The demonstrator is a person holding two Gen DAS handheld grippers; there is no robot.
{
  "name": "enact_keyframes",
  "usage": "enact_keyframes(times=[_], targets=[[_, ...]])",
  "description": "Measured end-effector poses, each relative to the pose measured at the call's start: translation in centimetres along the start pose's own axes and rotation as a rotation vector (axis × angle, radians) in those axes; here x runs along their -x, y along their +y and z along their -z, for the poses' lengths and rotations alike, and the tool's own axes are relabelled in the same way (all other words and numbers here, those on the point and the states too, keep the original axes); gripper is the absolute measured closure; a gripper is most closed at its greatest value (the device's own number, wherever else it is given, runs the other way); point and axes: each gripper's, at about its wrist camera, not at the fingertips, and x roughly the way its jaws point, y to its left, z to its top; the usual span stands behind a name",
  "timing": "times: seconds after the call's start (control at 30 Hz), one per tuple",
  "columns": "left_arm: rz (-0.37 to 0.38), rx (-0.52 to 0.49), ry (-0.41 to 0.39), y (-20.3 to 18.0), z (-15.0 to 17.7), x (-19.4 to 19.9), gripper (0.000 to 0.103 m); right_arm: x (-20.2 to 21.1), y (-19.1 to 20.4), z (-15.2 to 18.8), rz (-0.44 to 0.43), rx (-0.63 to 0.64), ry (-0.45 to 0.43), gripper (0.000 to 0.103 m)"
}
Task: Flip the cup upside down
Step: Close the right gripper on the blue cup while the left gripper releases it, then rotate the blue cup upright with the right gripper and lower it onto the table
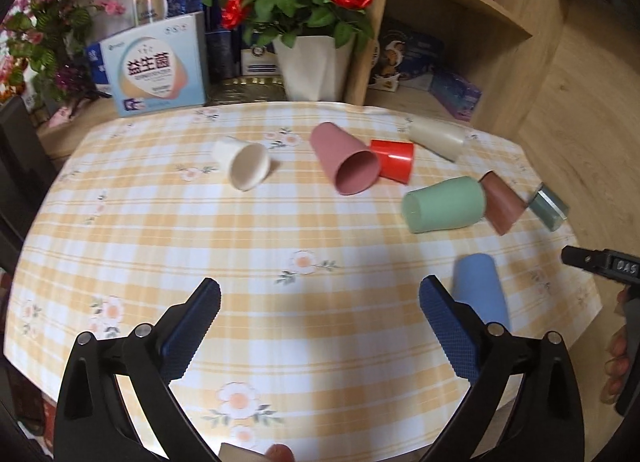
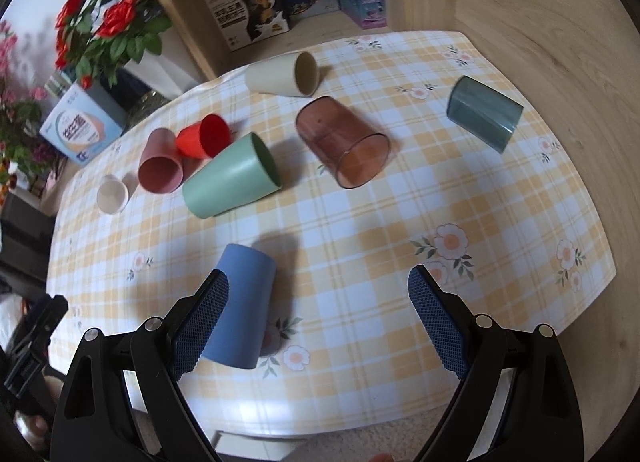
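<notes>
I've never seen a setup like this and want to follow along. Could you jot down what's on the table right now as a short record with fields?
Surface: table under a yellow checked floral cloth
Cups lying on their sides: white plastic cup, pink plastic cup, red plastic cup, beige plastic cup, green plastic cup, clear brown cup, clear grey-blue cup
Cup standing mouth down: blue plastic cup
Left claw: open, holding nothing
Right claw: open, beside the blue cup
Behind: red roses in a white pot

Rose pot (image 1: 310,65), probiotics box (image 1: 158,69), bkgd shelf (image 1: 460,5).
</notes>
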Motion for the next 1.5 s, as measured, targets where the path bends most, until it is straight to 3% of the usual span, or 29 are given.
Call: enact_keyframes(times=[0.3,0.47,0.67,0.83,0.87,0.9,1.03,1.17,1.5], targets=[[-0.039,0.002,-0.017,1.6,1.0,0.1,0.006,-1.8,2.9,-0.7,0.035,0.081,0.082,0.015],[0.001,0.061,-0.02,2.6,1.4,0.1,0.006,-4.4,3.5,-1.6,0.005,0.075,0.173,0.015],[0.006,0.094,-0.035,3.2,1.5,0.2,0.006,-7.2,3.3,-2.4,-0.062,-0.031,0.276,0.015],[0.042,0.102,-0.019,3.2,1.9,-0.3,0.006,-8.9,3.4,-2.8,-0.083,-0.103,0.314,0.015],[0.045,0.098,-0.016,3.1,2.0,-0.3,0.006,-9.2,3.6,-2.8,-0.083,-0.114,0.32,0.017],[0.05,0.093,-0.014,2.9,2.1,-0.4,0.006,-9.6,3.6,-2.8,-0.086,-0.12,0.328,0.026],[0.049,0.093,-0.009,2.7,2.4,-0.6,0.006,-11.0,4.1,-2.7,-0.092,-0.14,0.365,0.029],[0.05,0.108,-0.002,3.1,2.5,-0.7,0.006,-12.1,4.3,-2.4,-0.085,-0.14,0.393,0.043],[0.059,0.122,0.013,3.3,2.7,-1.0,0.006,-12.2,3.9,-2.0,-0.138,-0.159,0.377,0.047]])
